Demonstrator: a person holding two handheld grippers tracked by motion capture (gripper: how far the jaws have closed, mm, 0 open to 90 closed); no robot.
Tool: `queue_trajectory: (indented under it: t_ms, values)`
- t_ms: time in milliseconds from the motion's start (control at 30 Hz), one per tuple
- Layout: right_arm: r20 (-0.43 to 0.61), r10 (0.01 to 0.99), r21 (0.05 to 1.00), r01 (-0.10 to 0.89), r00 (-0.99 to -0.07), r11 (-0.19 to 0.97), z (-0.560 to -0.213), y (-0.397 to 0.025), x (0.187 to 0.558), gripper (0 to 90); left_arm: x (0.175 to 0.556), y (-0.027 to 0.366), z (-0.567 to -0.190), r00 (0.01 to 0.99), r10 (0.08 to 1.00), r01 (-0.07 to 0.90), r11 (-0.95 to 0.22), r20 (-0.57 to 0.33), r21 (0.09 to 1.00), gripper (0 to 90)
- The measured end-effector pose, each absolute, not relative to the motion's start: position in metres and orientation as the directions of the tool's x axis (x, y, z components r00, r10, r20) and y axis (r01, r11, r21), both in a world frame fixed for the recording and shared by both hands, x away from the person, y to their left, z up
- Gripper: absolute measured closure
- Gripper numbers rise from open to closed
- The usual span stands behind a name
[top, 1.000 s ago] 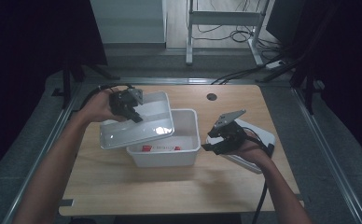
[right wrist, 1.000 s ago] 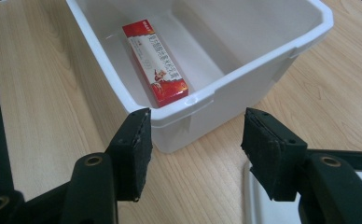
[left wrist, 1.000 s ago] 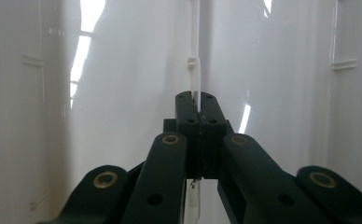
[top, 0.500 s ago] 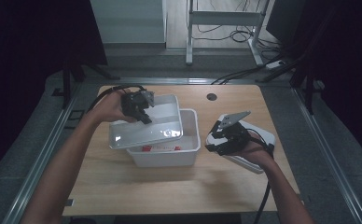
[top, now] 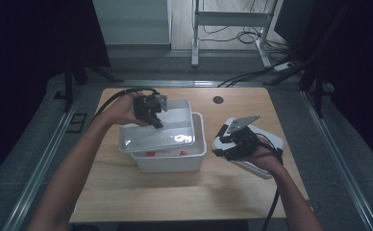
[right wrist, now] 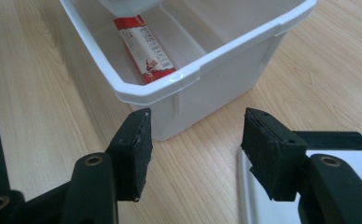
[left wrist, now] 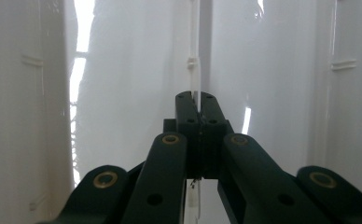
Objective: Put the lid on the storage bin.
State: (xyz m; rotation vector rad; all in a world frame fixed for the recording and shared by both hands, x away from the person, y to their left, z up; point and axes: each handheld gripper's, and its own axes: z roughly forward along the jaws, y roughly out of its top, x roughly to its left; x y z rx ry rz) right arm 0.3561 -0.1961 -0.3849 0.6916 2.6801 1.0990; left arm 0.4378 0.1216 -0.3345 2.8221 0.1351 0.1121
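A: High view first. What have you got?

B: My left gripper [top: 152, 115] is carrying the white lid [top: 156, 132] above the white bin [top: 175, 159]. The lid sits tilted, covering the left and far part of the opening, not seated on the rim. My right gripper [top: 228, 144] hangs just right of the bin over the table [top: 141, 192], above a second white lid [top: 271, 144] lying flat there.

A: Left gripper view?

B: Jaws pinched tight on a thin ridge of the lid [left wrist: 123, 70], nearly meeting. Glossy white plastic all around, so I can't tell how deep the bite goes.

A: Right gripper view?

B: Right gripper [right wrist: 195, 144] spread wide, nothing between the pads. Ahead is the bin's near corner [right wrist: 188, 74] with a red carton [right wrist: 144, 46] lying on the bottom. An edge of the carried lid [right wrist: 128, 5] shows at the top. The spare lid's corner [right wrist: 263, 200] is under the right pad.

A: Risks?

B: My guess: a thin grip on slick plastic could let the lid pivot or slip out. If it comes down tilted, one edge may catch the rim and shove the bin, since nothing braces it. The free gripper is close enough to bump the bin too.
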Motion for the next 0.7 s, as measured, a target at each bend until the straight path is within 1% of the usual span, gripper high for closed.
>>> queue_trajectory:
  t_ms: [467, 700]
  values:
    - [0.027, 0.485, 0.695, 0.365, -0.874, 0.619, -0.388, -0.202, 0.355, 42.1, 0.439, 0.108, -0.336, 0.994, 0.079, 0.054, -0.948, 0.068, 0.312, 89.8]
    - [0.030, 0.487, 0.694, 0.368, -0.873, 0.618, -0.388, -0.203, 0.354, 42.1, 0.440, 0.102, -0.340, 0.995, 0.077, 0.055, -0.948, 0.057, 0.314, 89.8]
